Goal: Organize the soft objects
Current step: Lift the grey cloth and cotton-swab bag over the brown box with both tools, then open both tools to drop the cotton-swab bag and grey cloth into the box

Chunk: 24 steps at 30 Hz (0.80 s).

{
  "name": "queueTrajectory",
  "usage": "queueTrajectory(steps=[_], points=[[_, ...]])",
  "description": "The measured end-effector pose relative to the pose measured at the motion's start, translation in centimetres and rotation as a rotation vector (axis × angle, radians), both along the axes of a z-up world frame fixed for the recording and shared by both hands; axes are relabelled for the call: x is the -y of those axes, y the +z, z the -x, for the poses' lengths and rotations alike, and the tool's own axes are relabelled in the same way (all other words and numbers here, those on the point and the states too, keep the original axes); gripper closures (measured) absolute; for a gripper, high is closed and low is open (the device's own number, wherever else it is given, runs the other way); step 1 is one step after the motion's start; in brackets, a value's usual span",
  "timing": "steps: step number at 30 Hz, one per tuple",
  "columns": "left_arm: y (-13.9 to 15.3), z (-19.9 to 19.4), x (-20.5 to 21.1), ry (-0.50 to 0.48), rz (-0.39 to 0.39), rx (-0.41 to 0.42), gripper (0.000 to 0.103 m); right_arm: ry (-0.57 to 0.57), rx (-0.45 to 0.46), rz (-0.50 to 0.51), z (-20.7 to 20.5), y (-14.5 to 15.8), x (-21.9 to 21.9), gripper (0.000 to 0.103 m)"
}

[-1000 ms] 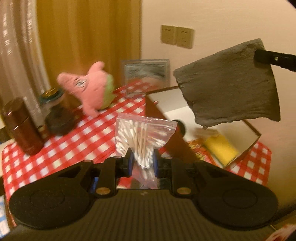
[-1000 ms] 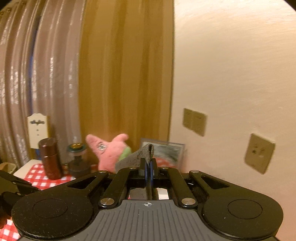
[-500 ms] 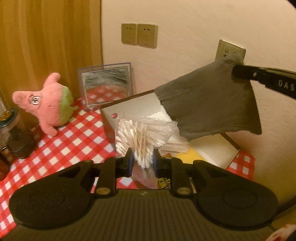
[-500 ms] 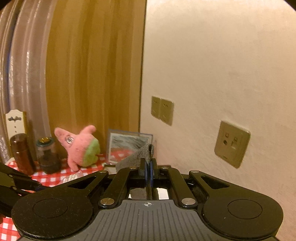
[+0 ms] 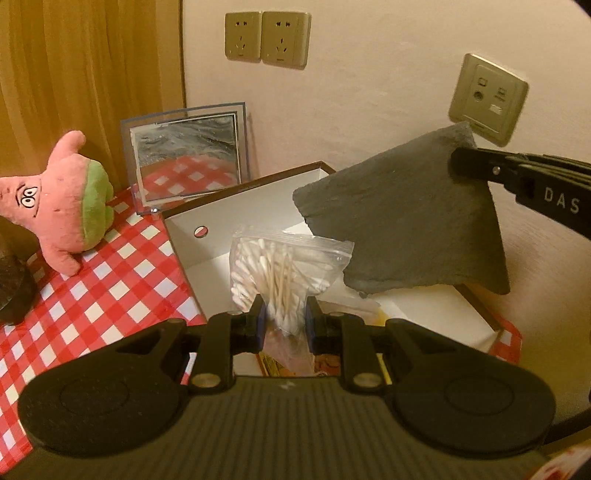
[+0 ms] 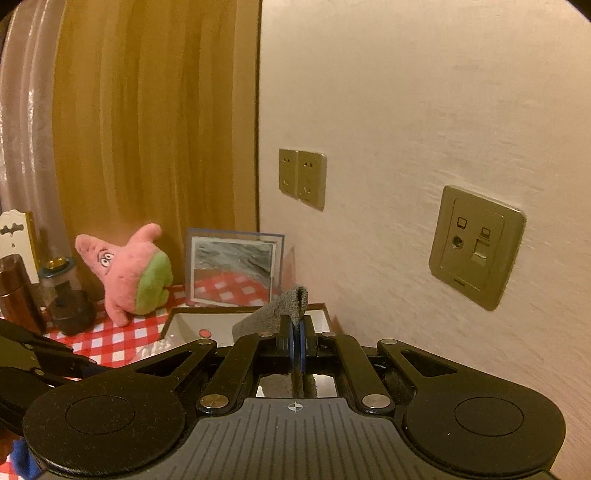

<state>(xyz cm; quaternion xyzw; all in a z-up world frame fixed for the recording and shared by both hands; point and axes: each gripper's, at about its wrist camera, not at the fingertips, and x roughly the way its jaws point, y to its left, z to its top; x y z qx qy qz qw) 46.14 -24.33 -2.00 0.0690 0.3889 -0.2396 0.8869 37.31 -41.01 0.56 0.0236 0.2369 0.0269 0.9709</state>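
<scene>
We hold: left gripper (image 5: 283, 320) clamping cotton-swab bag (image 5: 286, 266); right gripper (image 6: 295, 341) pinching grey cloth (image 5: 402, 221), both over white box (image 5: 258, 206).

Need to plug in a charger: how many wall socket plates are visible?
3: two olive-gold power socket plates side by side above the mirror, one data socket plate right of them.

The left tongs (image 5: 283, 319) are closed on the neck of a small plastic bag of cotton swabs (image 5: 284, 269), holding it upright above the box at the tabletop's far right corner. The right tongs (image 6: 295, 338) are clamped tight on one corner of a grey cloth (image 5: 402, 229), which hangs free. The right tongs reach in level from the right side, higher than the left tongs.
</scene>
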Motion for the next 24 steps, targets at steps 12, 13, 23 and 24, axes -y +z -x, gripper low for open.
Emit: queueTrajectory(steps=[12, 13, 23, 24], points=[[-0.9, -3.8, 2.5, -0.029, 0.008, -0.024, 0.076, -0.014, -0.004, -0.015, -3.1, -0.7, 1.3, 0.1], [-0.9, -4.0, 2.8, -0.033, 0.0, -0.016, 0.072, -0.014, -0.005, -0.017, -3.3, -0.8, 1.4, 0.1], [-1.5, -5.2, 2.3, -0.032, -0.001, -0.037, 0.068, -0.019, -0.017, -0.019, -4.2, -1.4, 1.3, 0.1], [-1.5, -5.2, 2.1, -0.03, 0.002, -0.042, 0.068, -0.02, -0.019, -0.02, -4.3, -1.5, 1.3, 0.1]])
